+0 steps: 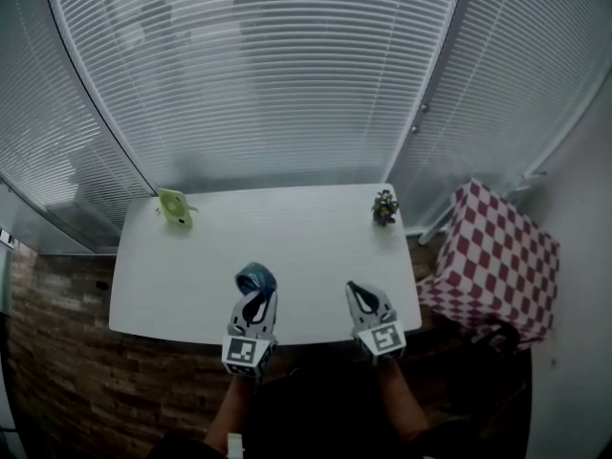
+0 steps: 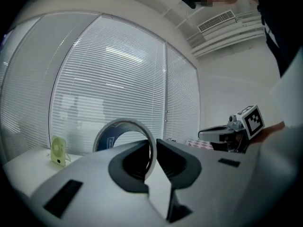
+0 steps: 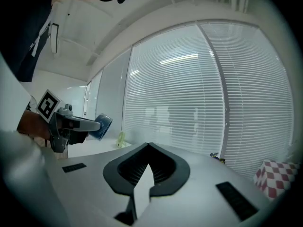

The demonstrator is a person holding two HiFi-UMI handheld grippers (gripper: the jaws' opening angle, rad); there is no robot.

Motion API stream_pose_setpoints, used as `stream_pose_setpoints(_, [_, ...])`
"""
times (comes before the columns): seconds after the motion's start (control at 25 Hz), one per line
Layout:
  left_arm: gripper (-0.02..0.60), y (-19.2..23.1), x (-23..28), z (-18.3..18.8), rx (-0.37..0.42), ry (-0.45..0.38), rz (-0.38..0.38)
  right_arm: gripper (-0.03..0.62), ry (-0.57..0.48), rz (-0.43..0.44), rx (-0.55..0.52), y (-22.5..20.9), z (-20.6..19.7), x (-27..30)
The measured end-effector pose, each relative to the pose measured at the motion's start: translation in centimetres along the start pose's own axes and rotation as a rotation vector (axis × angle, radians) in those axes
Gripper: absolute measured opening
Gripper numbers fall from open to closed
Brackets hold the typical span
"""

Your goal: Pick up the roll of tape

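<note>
We've got left hand-held gripper clamped on the roll of tape, lower centre of head view, over the worktop. Print on its inner label is unreadable; right hand-held gripper closed, empty.

Smooth matt table, glossy tape roll

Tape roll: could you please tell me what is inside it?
Only blinds show through the roll; the left gripper, shut on its wall, covers the hole's lower part.
</note>
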State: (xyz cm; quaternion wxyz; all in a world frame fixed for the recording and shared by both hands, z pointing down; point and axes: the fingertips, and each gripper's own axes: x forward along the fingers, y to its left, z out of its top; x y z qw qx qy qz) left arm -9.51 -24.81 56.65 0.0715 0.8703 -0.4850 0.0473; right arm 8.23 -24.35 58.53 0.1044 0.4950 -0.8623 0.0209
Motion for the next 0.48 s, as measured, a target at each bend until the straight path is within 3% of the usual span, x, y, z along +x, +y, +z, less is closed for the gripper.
stream_pose_setpoints(0.28, [0.044,0.08,-0.27,-0.80,0.001,0.005,-0.020,0.006,-0.037,0.000,0.040,-0.02,0.34,0.03])
stream_pose_setpoints(0.48, [0.044,-0.11,-0.82,-0.87,-0.006,0.000,-0.022,0.006,0.044,-0.007,-0.008,0.73,-0.05,-0.20])
